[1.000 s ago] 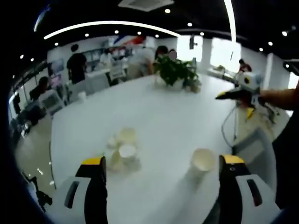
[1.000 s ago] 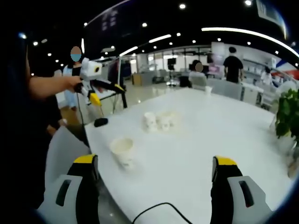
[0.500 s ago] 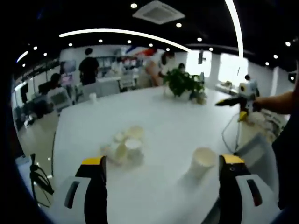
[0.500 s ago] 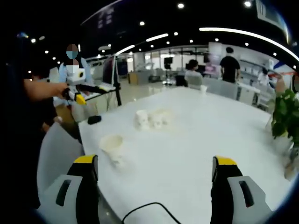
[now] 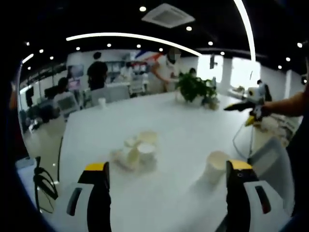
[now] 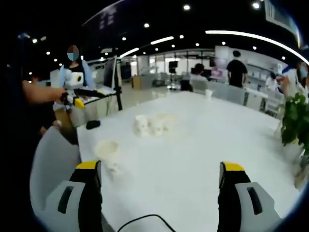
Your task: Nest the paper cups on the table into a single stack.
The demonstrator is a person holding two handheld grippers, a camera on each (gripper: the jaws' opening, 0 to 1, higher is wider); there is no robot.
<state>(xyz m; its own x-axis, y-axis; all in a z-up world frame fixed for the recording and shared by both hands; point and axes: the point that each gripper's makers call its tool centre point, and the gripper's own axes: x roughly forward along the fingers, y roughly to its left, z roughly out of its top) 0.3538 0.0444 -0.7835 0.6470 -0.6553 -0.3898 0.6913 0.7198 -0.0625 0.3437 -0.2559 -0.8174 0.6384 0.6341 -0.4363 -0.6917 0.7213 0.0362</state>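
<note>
We hold the left gripper (image 5: 166,176) above the near edge of the white surface (image 5: 183,125), its jaws spread wide and nothing between them. Ahead of it, a little to the left of its middle line, a small group of paper cups (image 5: 136,151) stands close together; some seem to lie tilted, but the blur does not let us count them. One single cup (image 5: 216,166) stands upright just beside the tip of the right jaw, apart from the group. Farther ahead, a green plant (image 5: 195,88) stands on the far part of the surface.

The right gripper (image 6: 157,176) also hangs over the surface (image 6: 203,140) with its jaws wide apart and empty. In its view the single cup (image 6: 107,152) stands just ahead of the left jaw, and the group of cups (image 6: 149,124) is farther ahead, near the middle. To the left we see a hand holding the left gripper (image 6: 79,93) in the air, beyond the edge of the surface.
</note>
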